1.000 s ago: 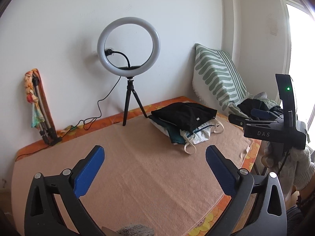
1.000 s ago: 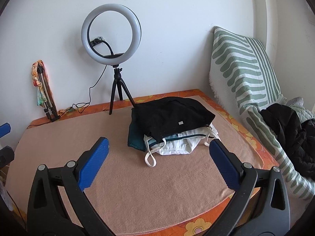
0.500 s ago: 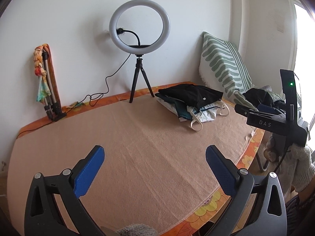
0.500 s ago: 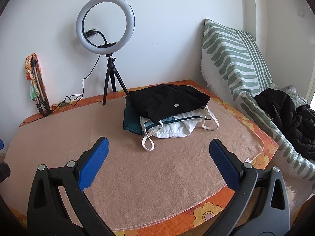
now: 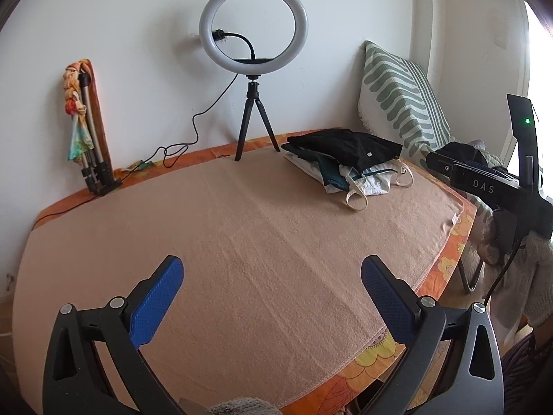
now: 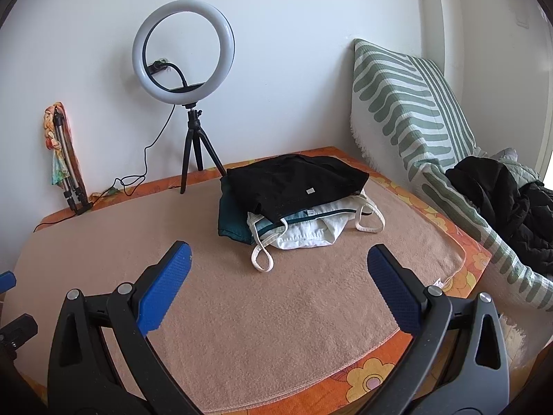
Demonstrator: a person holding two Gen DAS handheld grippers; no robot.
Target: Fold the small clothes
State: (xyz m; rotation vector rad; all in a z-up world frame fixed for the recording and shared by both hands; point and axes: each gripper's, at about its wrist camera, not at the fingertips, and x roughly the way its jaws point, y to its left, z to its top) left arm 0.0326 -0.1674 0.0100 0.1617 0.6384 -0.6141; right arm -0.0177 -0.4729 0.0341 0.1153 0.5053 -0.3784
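Observation:
A stack of folded small clothes sits at the far right of the table: a black garment [image 6: 293, 183] on top, a teal one [image 6: 232, 219] and a white one with loop straps [image 6: 311, 235] beneath. The stack also shows in the left wrist view [image 5: 349, 159]. My left gripper [image 5: 271, 276] is open and empty above the table's near edge. My right gripper [image 6: 278, 269] is open and empty, a short way in front of the stack. The right gripper's body [image 5: 490, 186] shows at the right in the left wrist view.
A beige towel [image 5: 242, 235] covers the table over an orange flowered cloth [image 6: 373, 377]. A ring light on a tripod [image 5: 254, 69] and a folded tripod [image 5: 91, 159] stand at the back wall. A striped cushion [image 6: 408, 110] and a black jacket [image 6: 501, 200] lie to the right.
Both grippers have drawn back from the stack toward the table's near edge, so more of the towel shows. Both stay open. The stack has not moved.

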